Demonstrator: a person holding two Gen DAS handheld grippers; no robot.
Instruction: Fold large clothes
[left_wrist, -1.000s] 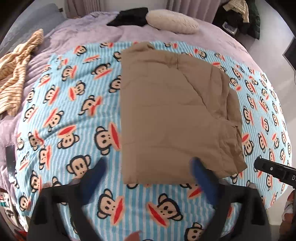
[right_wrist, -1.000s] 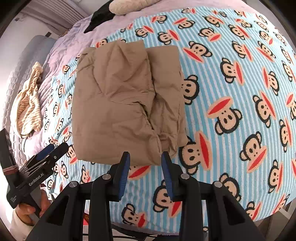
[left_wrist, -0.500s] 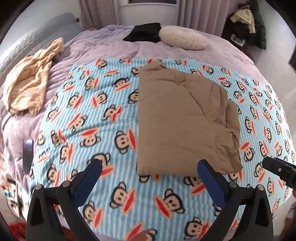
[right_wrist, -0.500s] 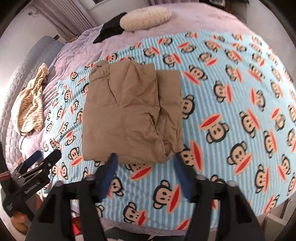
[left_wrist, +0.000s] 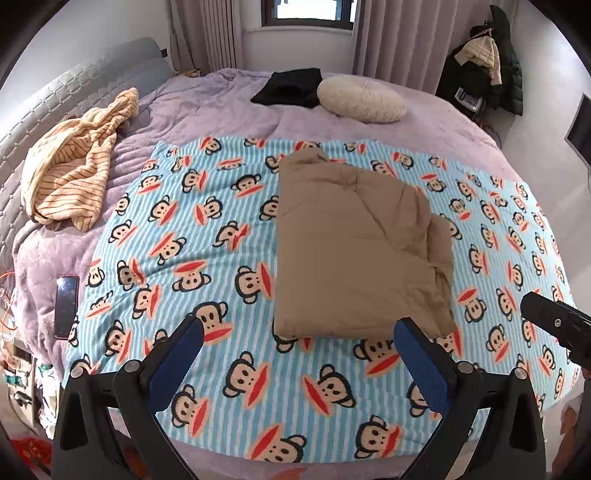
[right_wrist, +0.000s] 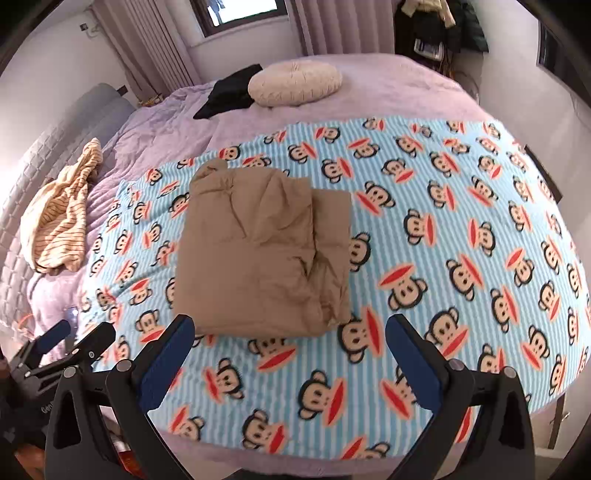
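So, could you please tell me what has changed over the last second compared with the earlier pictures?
Both tongs, left and right, have pulled up and back from the folded tan garment. The right tongs' jaws have just been opening, with nothing between them. The garment lies unmoved on the monkey-print blanket.
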